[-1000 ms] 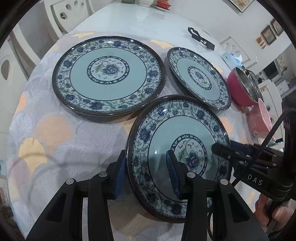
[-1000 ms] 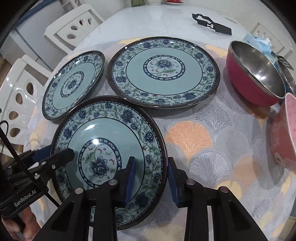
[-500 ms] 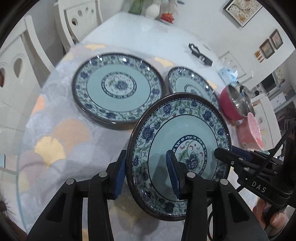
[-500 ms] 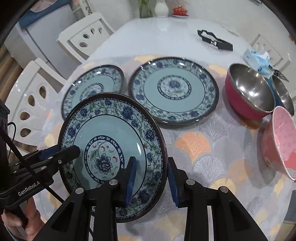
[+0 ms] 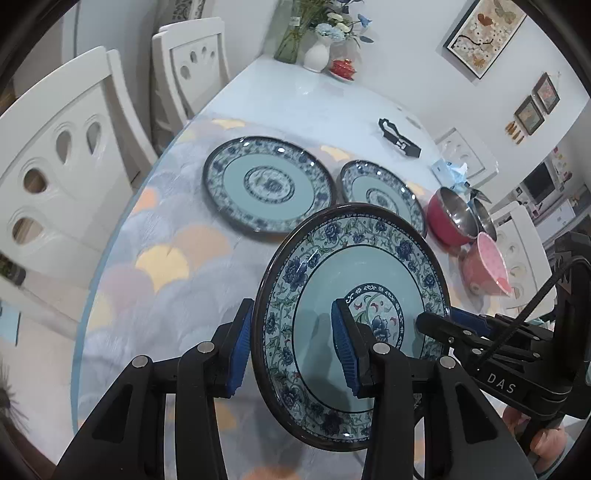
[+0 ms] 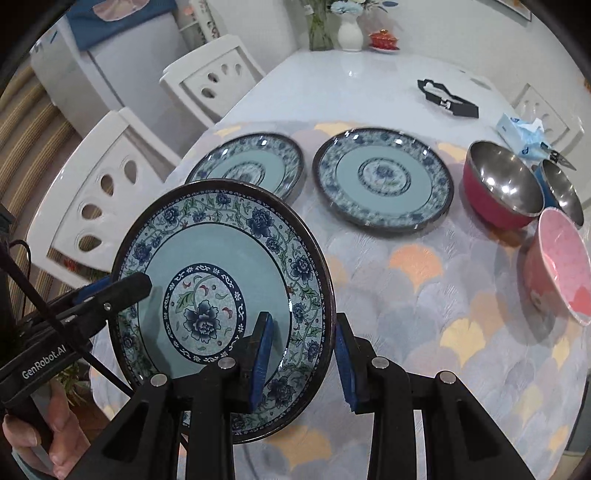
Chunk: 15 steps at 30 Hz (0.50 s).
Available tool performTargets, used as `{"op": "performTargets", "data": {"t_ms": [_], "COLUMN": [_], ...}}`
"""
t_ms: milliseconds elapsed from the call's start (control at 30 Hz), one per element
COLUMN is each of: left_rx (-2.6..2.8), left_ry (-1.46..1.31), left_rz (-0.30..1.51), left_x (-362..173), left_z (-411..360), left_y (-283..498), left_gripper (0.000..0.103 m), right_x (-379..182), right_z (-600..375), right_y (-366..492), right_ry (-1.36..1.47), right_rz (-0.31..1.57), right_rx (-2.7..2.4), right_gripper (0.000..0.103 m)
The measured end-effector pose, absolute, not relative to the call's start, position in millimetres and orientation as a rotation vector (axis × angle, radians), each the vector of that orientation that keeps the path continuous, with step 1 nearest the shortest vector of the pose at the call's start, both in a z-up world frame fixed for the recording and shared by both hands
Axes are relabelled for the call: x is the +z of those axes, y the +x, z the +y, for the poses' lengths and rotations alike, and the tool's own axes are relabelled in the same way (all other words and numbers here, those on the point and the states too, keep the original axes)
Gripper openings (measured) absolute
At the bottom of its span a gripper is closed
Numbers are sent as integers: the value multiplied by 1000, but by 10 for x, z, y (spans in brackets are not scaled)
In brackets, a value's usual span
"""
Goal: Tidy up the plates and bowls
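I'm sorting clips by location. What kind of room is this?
Most likely a home dining room: a dining table with white chairs pulled up beside it, a vase of flowers at its far end, and framed pictures on the wall.

The left gripper [image 5: 291, 347] grips the rim of a blue-and-teal floral ceramic plate [image 5: 354, 295] lifted off the patterned worktop [image 5: 155, 266]; the right gripper [image 5: 439, 325] clamps its opposite rim. Beyond it lie two matching plates [image 5: 269, 184].
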<state>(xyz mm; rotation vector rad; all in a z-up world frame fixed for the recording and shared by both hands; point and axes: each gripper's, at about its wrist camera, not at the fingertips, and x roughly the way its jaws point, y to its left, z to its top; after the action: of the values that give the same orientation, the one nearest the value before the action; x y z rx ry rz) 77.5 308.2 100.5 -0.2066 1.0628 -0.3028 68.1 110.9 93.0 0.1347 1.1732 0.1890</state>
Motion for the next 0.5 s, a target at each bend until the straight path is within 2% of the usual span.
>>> {"op": "performTargets", "data": {"t_ms": [500], "left_rx": [-224], "left_ry": [-162], "left_rz": [1182], "left_x": [495], "left_z": [3169], "left_y": [483], "left_gripper": [38], "right_x": [271], "right_z": [1339], "right_y": [441], "right_ry": [124], "right_rz": [1341], "right_rx": [227], "right_gripper": [34]}}
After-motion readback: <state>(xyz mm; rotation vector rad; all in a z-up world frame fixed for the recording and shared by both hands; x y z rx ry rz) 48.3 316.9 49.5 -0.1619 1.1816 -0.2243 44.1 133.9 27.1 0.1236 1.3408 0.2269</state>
